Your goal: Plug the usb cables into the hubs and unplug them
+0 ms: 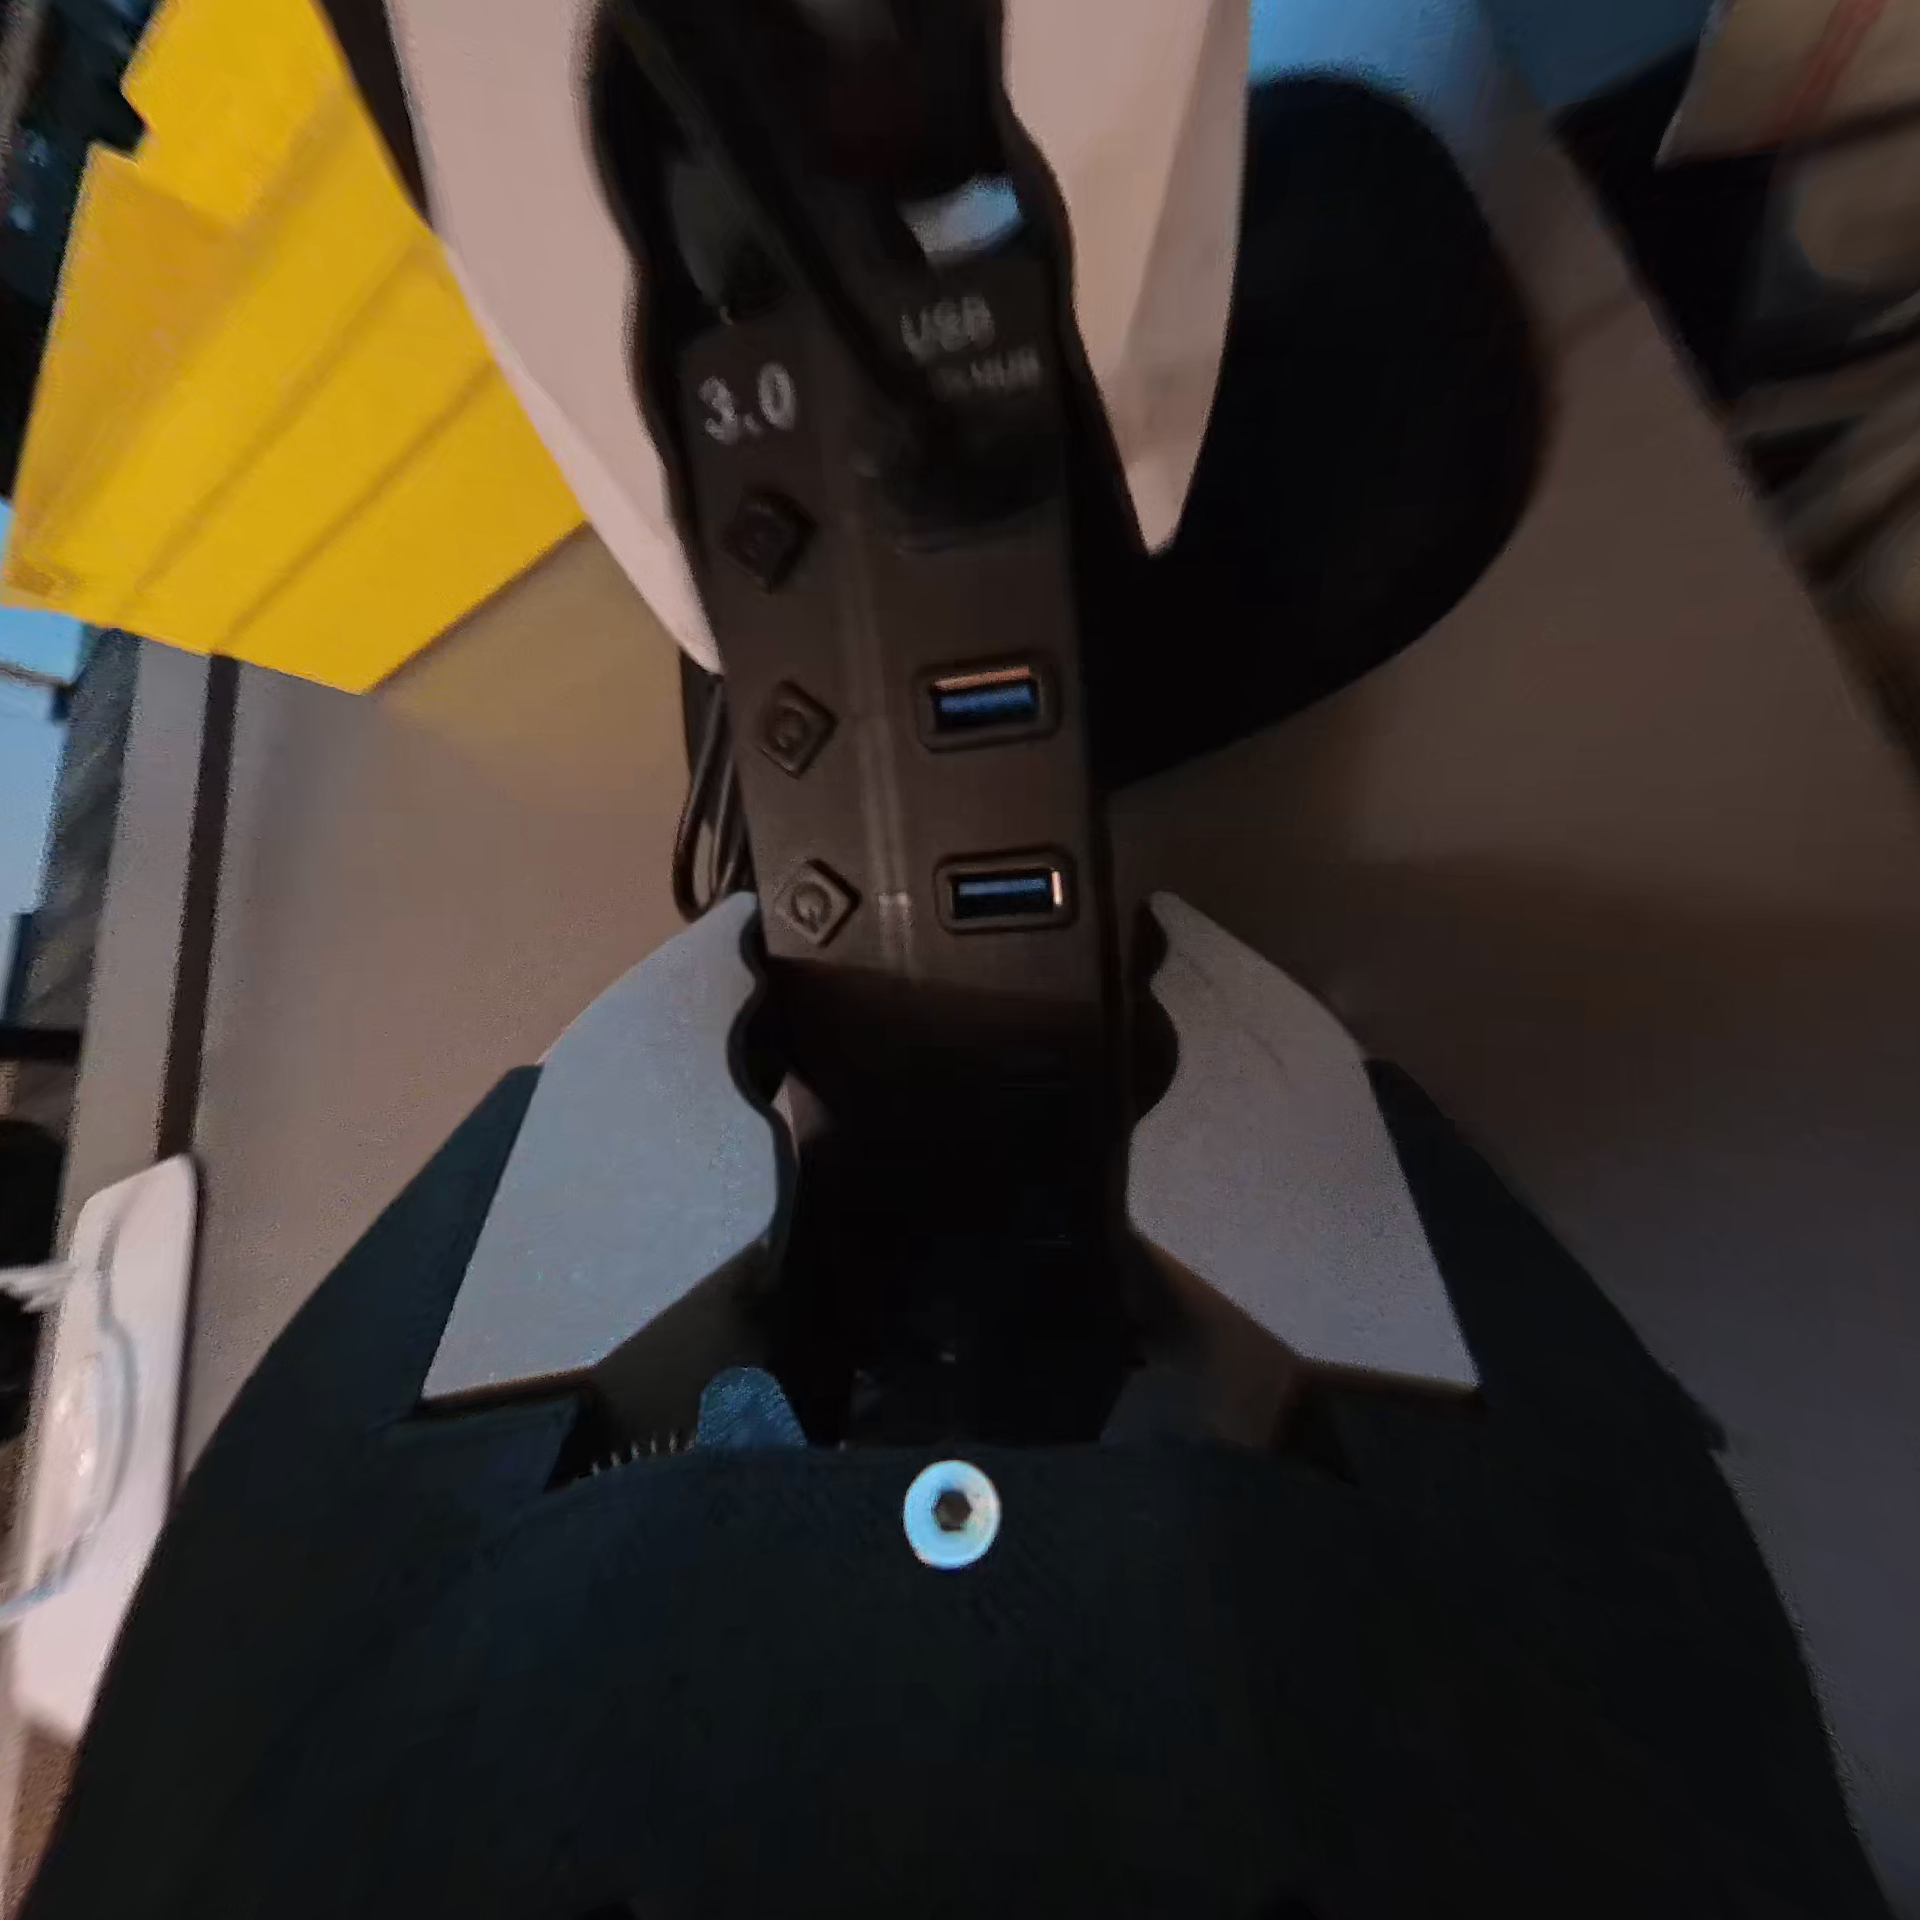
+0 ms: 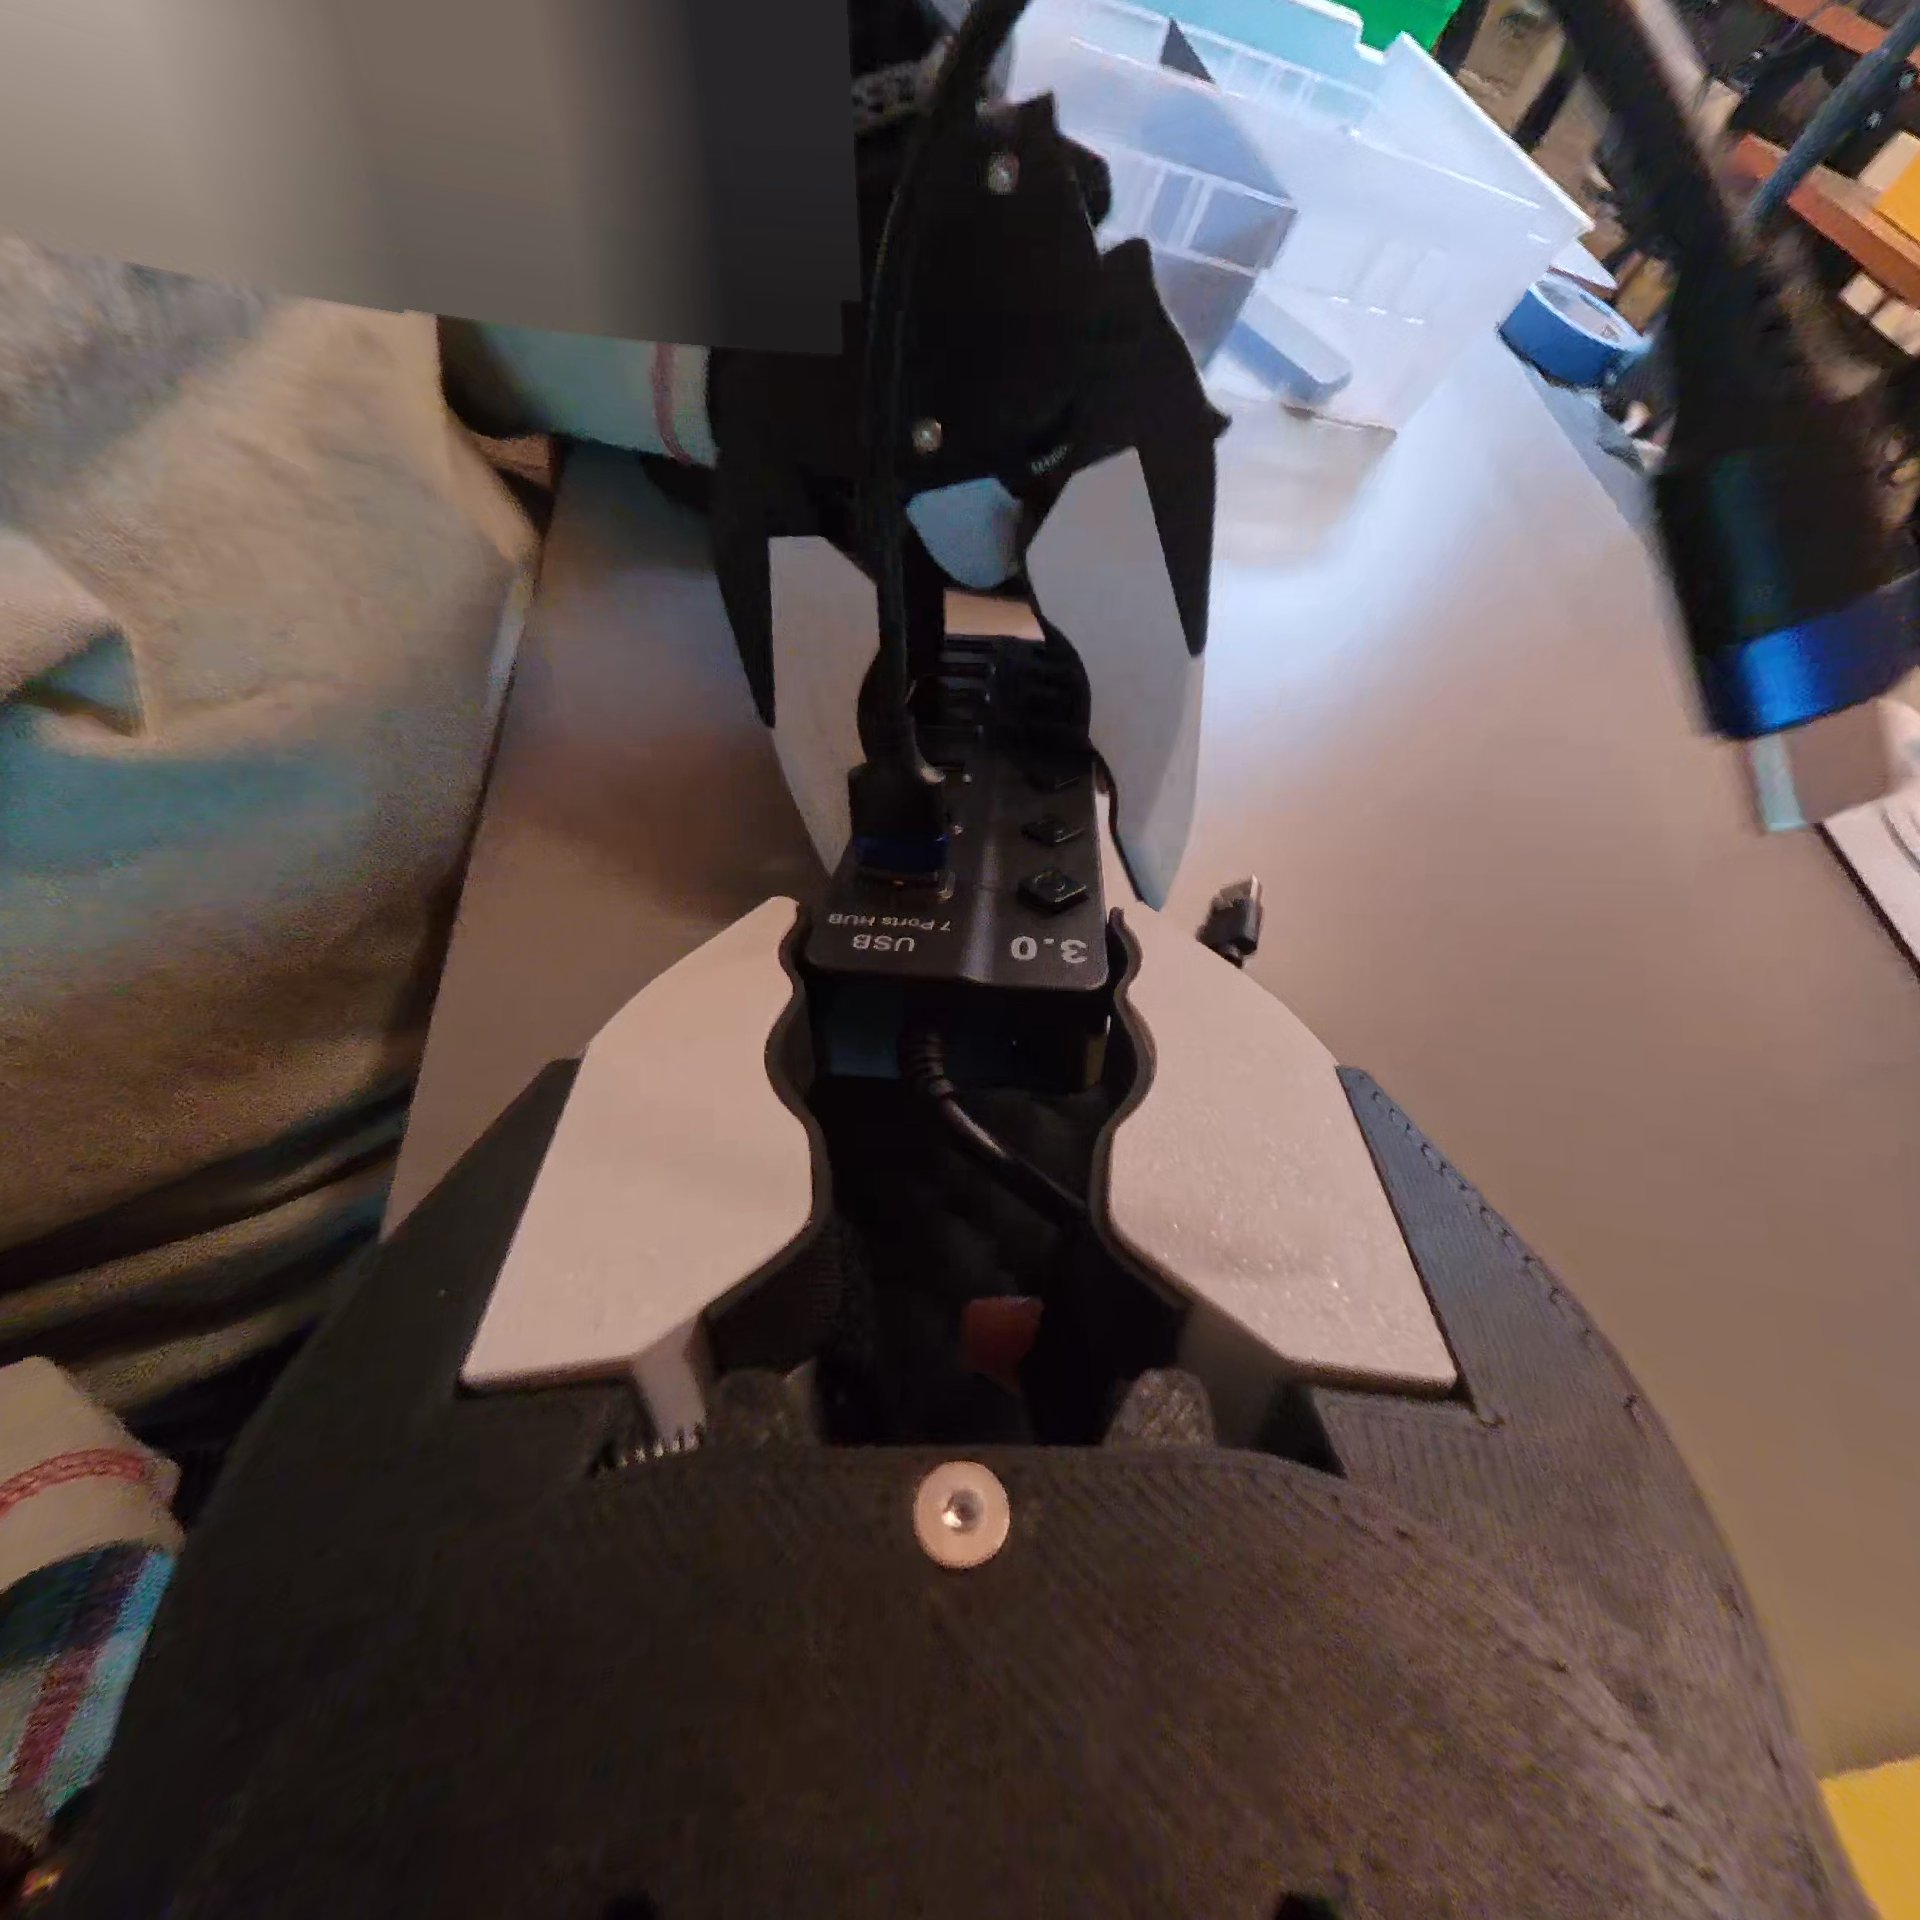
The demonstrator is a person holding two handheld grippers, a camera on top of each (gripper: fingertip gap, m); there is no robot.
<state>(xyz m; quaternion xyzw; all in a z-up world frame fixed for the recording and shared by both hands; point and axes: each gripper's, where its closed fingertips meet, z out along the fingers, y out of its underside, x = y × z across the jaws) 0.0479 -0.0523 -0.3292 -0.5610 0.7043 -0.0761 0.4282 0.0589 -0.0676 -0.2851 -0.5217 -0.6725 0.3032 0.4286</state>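
Hub (image 2: 956,914), black, lies above the table (image 2: 1455,831), clamped at opposite ends; right gripper (image 2: 954,951) closes on one end, left gripper (image 1: 948,935) on the other; a cable (image 2: 896,665) sits plugged in.

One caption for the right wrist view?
Both grippers hold the black USB hub, one cable plugged in.

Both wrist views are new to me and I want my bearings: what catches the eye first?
A long black plastic USB hub with blue ports and a row of square buttons fills the centre of both views, pinched at opposite ends by the left gripper and the right gripper. In the right wrist view a black USB cable plug stands in the port nearest that gripper. A bright yellow bin sits at the upper left of the left wrist view.
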